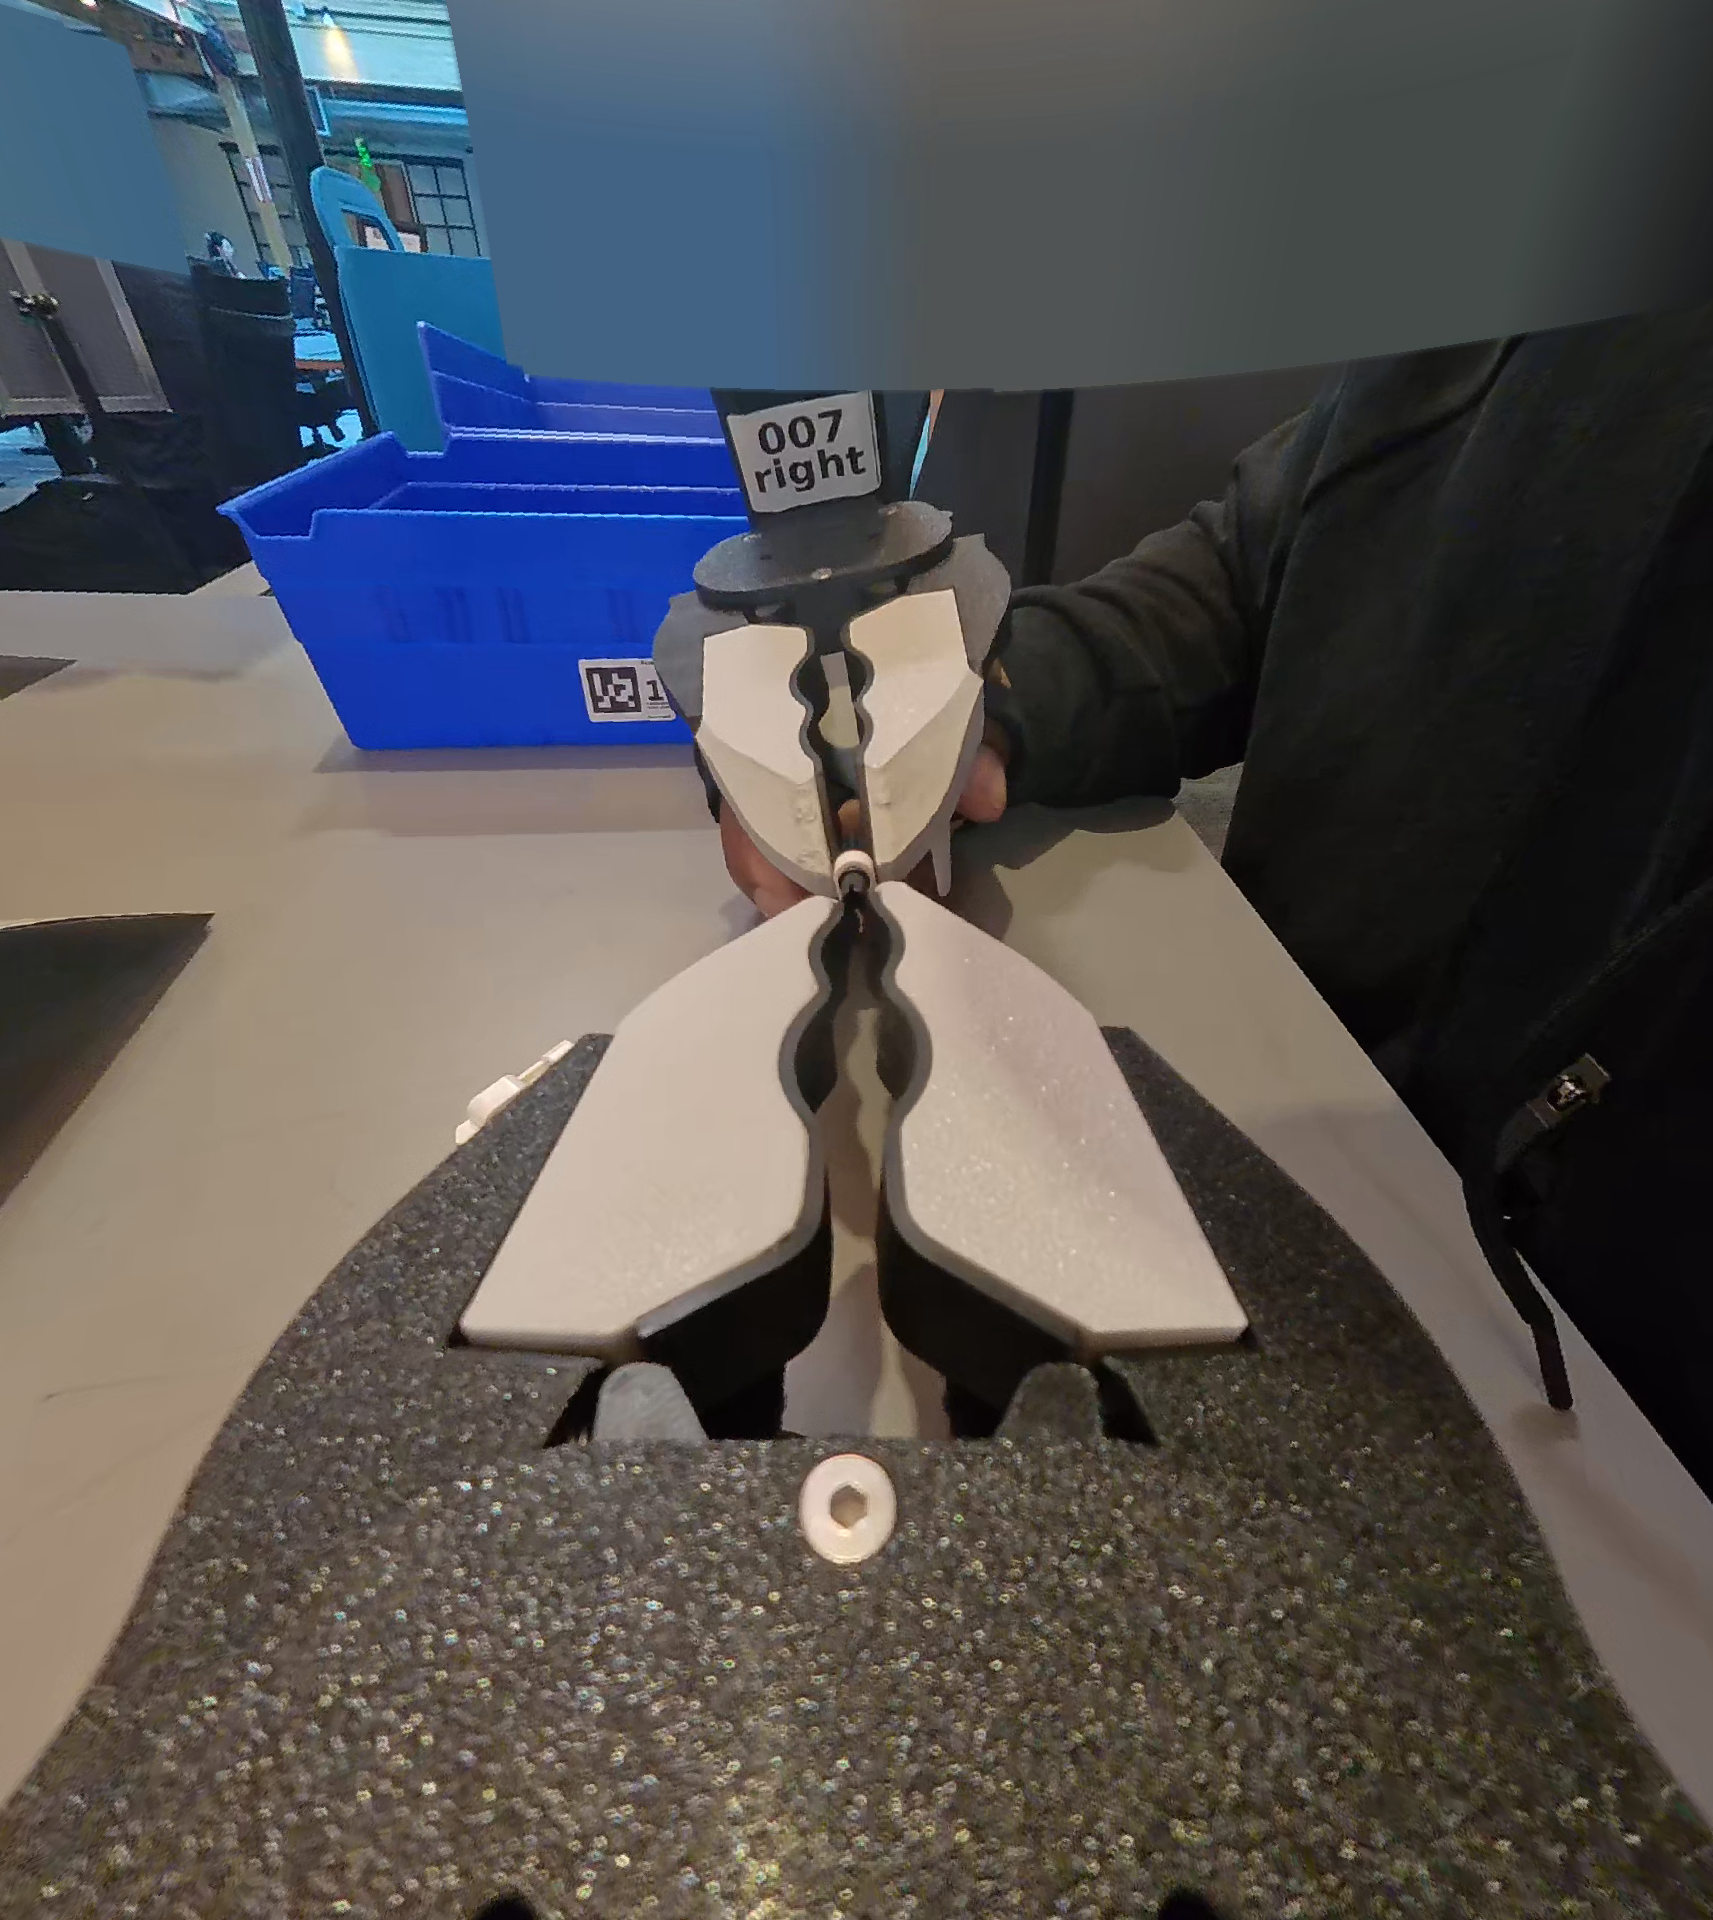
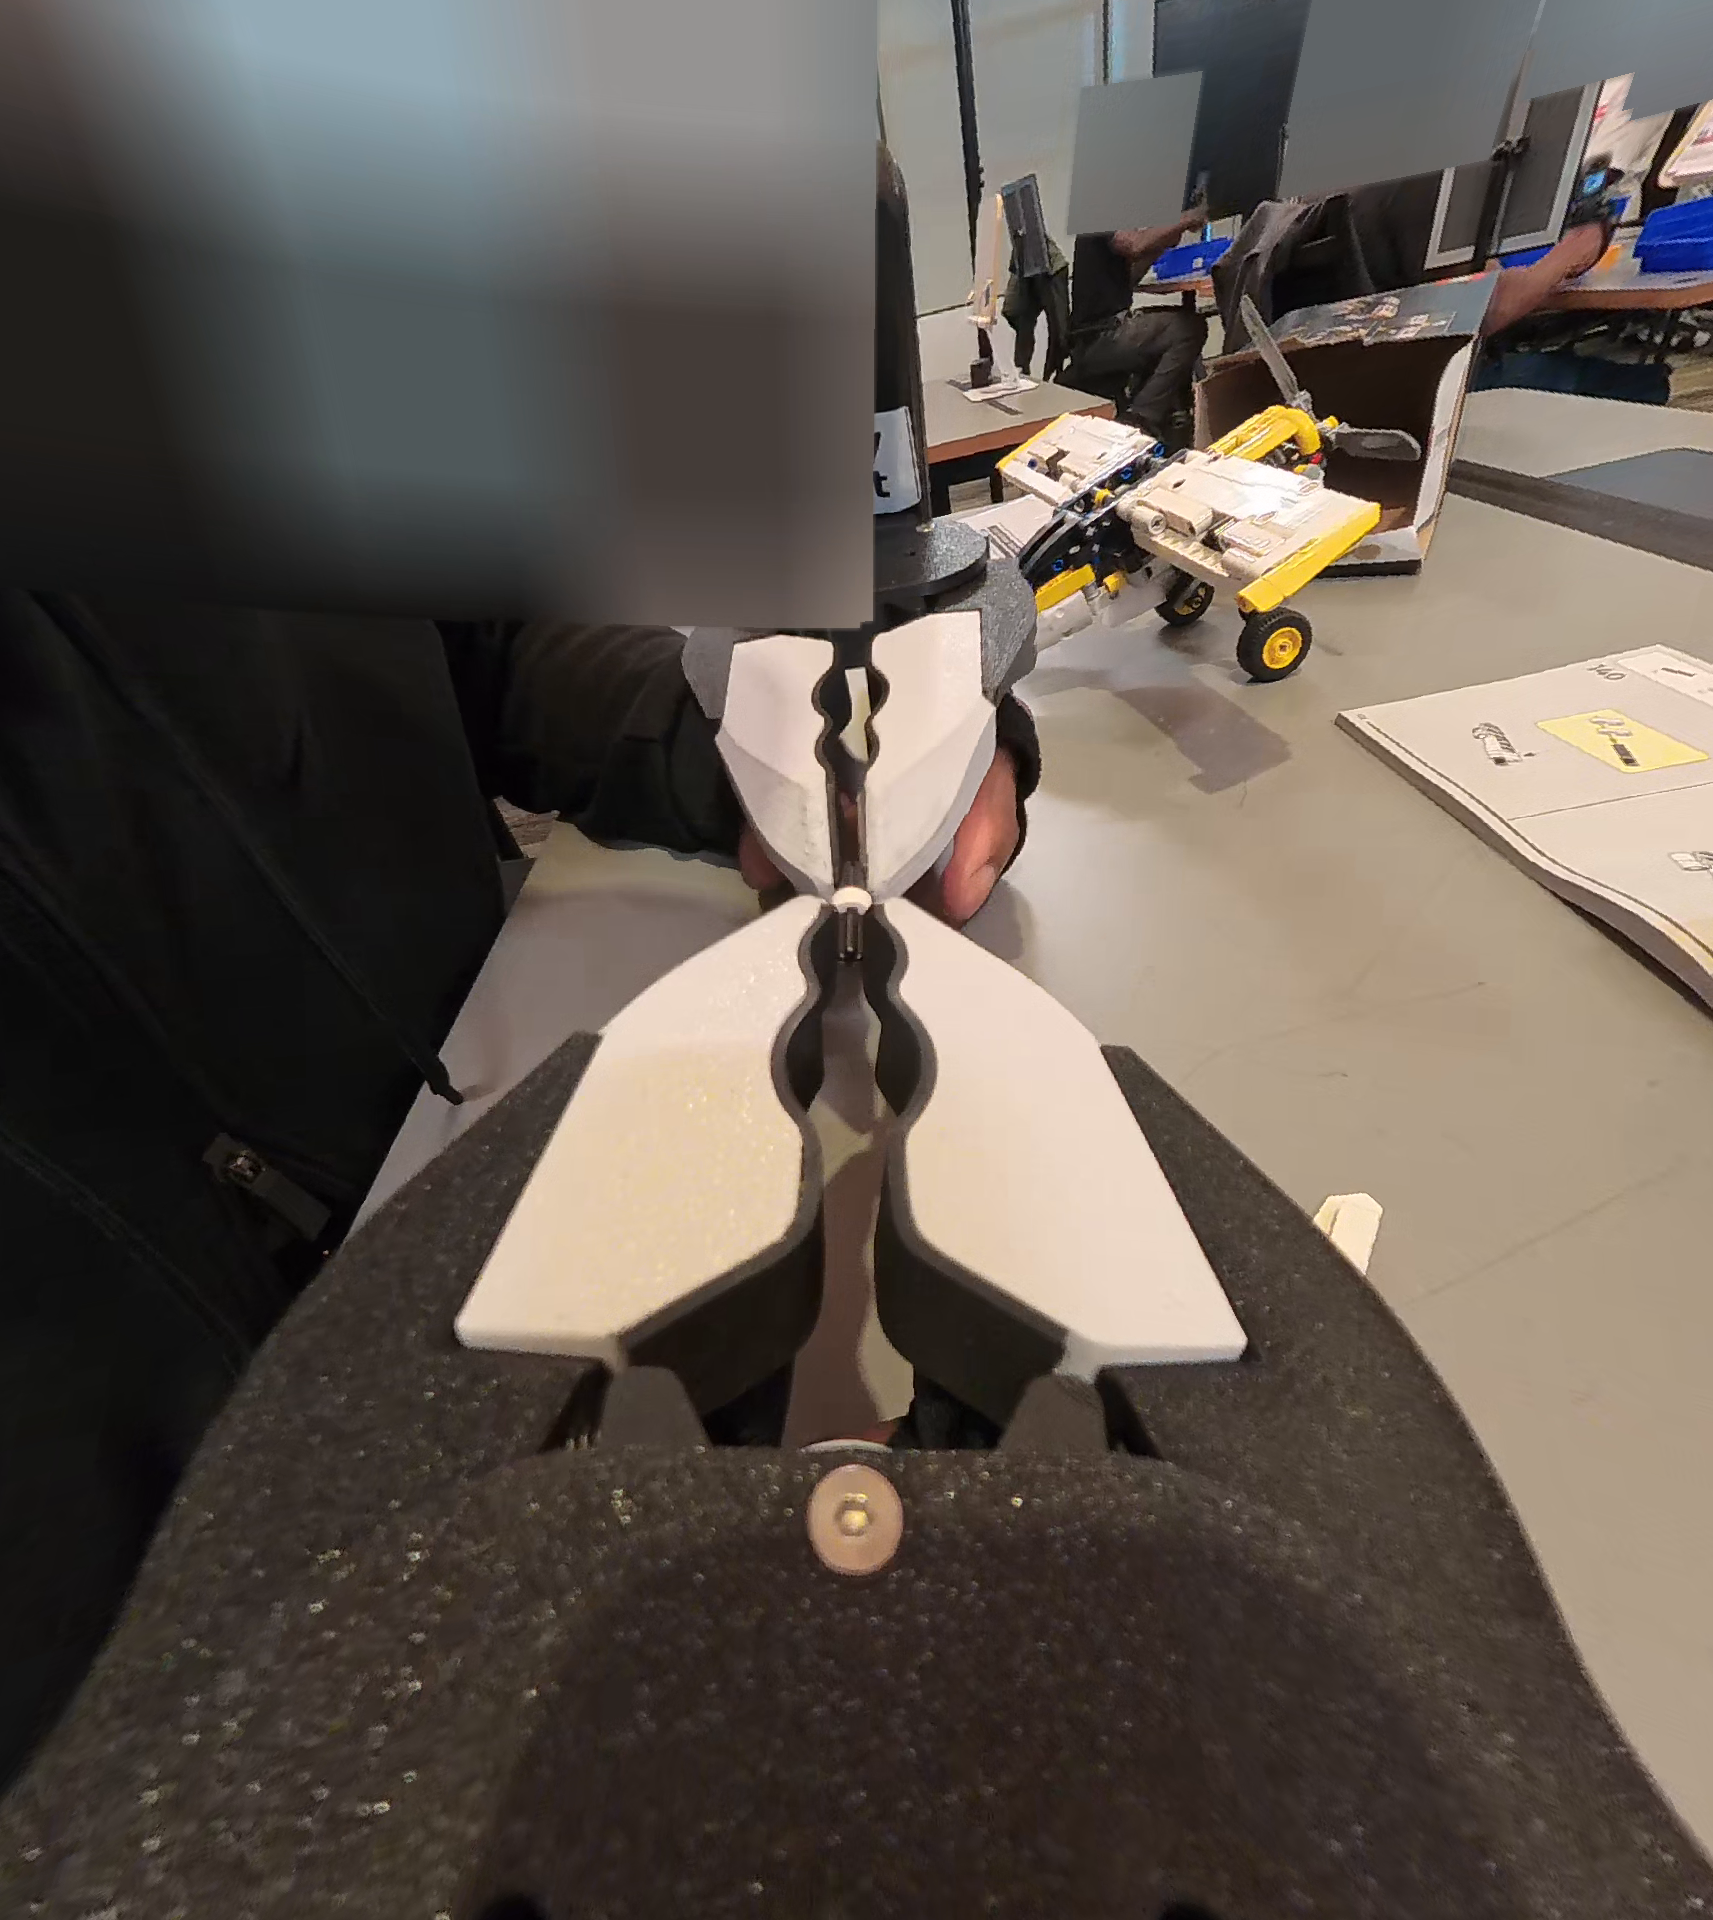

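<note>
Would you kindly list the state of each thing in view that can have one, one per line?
Left tongs: shut on one end of a thin black axle.
Right tongs: shut on the other end, tip to tip with the left.
Black axle: held off the table, carrying a small white bushing.
Blue bin: upright, open-topped.
Instruction booklet: lying open.
Toy plane: standing on its wheels.
Cardboard box: open.

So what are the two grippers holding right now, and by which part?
Tip to tip, they share a thin black pin with a white ring. The right gripper pinches the pin's bare end; the left gripper grips the other end, beside the ring.
</note>
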### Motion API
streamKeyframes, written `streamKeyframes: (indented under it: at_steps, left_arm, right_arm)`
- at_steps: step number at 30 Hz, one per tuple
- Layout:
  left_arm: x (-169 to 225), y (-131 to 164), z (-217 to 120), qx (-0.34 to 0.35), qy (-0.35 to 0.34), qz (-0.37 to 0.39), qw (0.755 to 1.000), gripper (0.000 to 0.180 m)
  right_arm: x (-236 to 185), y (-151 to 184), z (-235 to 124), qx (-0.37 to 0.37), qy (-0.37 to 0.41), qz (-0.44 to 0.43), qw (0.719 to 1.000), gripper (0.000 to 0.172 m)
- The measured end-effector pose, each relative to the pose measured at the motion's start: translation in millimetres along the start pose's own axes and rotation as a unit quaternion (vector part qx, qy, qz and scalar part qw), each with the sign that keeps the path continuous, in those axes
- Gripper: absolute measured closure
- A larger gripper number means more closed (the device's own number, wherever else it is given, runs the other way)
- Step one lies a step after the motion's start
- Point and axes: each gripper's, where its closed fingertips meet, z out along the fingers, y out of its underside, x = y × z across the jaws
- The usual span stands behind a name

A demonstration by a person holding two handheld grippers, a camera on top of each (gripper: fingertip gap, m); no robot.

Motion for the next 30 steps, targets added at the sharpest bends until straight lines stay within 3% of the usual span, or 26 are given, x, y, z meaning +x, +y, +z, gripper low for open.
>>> streamKeyframes:
  at_steps: [13,22,30]
  left_arm:
    - [1.4,11.0,6.7,-0.043,-0.005,0.013,0.999,0.180]
    - [-7.9,0.6,-2.0,-0.002,-0.018,-0.020,1.000,0.171]
    - [-4.3,3.2,1.0,-0.013,-0.012,-0.012,1.000,0.176]
  right_arm:
    - [2.4,3.1,-0.3,-0.010,0.010,0.005,1.000,0.167]
    - [6.7,2.3,-2.1,-0.008,0.022,-0.005,1.000,0.168]
    - [5.2,4.0,0.2,-0.015,0.022,-0.014,1.000,0.168]
